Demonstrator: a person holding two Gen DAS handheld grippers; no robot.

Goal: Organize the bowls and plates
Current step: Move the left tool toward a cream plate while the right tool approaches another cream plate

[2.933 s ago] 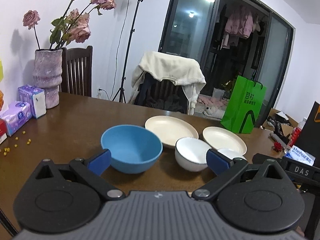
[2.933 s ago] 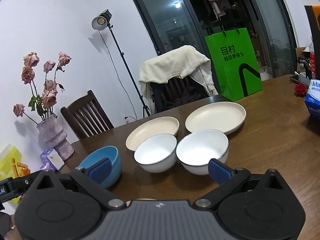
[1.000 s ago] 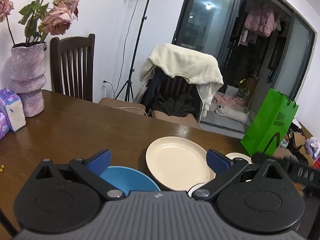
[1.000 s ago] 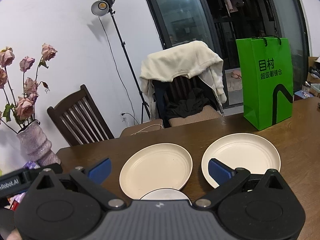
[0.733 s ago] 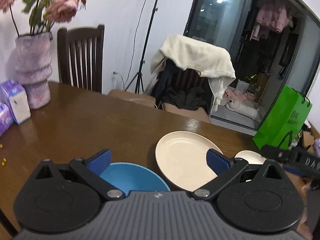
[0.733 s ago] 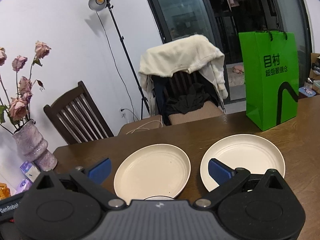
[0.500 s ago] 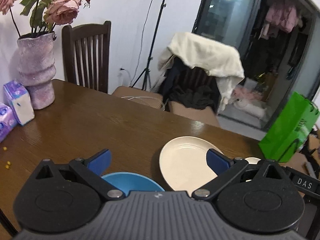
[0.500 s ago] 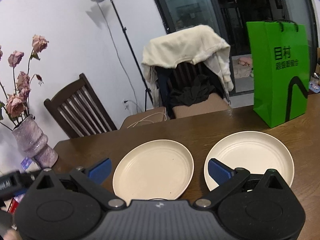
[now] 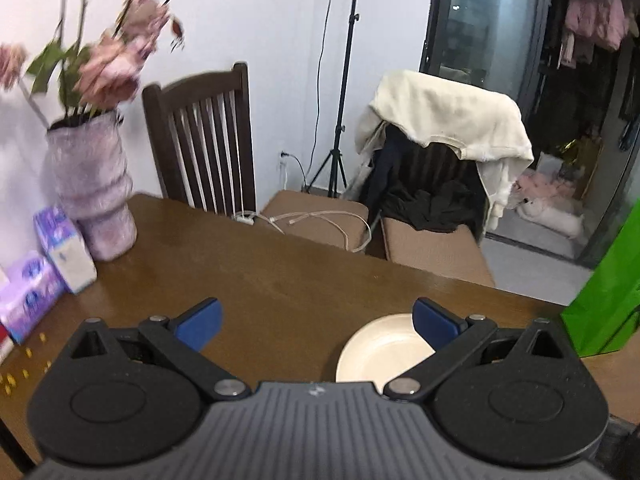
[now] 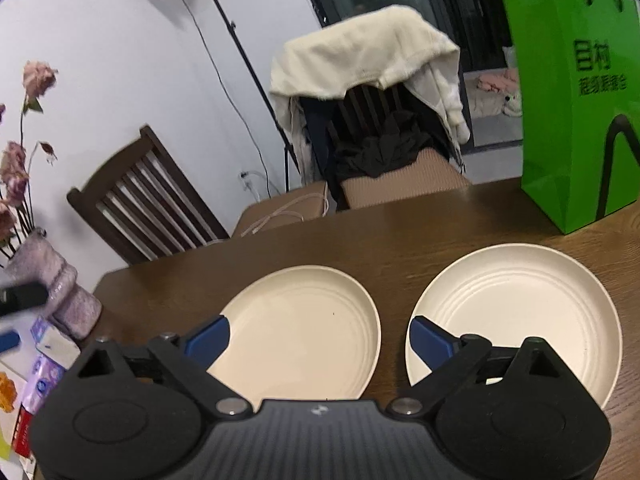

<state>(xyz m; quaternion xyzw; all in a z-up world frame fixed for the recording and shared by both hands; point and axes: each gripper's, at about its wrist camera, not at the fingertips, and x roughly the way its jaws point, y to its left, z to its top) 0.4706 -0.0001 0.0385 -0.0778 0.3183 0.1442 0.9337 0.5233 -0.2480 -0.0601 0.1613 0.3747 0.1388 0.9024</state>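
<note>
Change since earlier: both wrist views have slid forward over the dishes. The blue bowl and the two white bowls, once ahead of the fingers, are gone from sight, and only the plates stay in view past the fingertips.
Right gripper [image 10: 318,338]: jaws wide but closing a little, nothing between them; it hangs over the gap between the two plates.
Left gripper [image 9: 316,320]: jaws spread, nothing held, bare table [image 9: 280,280] ahead of it.
Left plate [image 10: 298,332]: cream, flat on the table, partly hidden by the right gripper's left finger.
Right plate [image 10: 516,312]: cream, flat, just beside the first with a strip of wood between; the right finger overlaps its near-left rim.
Plate in left view [image 9: 380,354]: one cream plate low right, mostly behind the gripper body.
Surroundings: green bag [image 10: 572,96] behind the right plate, vase [image 9: 92,196] and tissue packs [image 9: 40,264] at the far left.
Step in hand (judged): settling on one plate to lift onto the other.
Doing it well: centre one rim between the pads, come in low and near level so a finger slips under the lip, close fully before lifting, keep the plate flat, and clear the neighbour's edge.
Risk: shallow rim, so a partial bite could slip.
</note>
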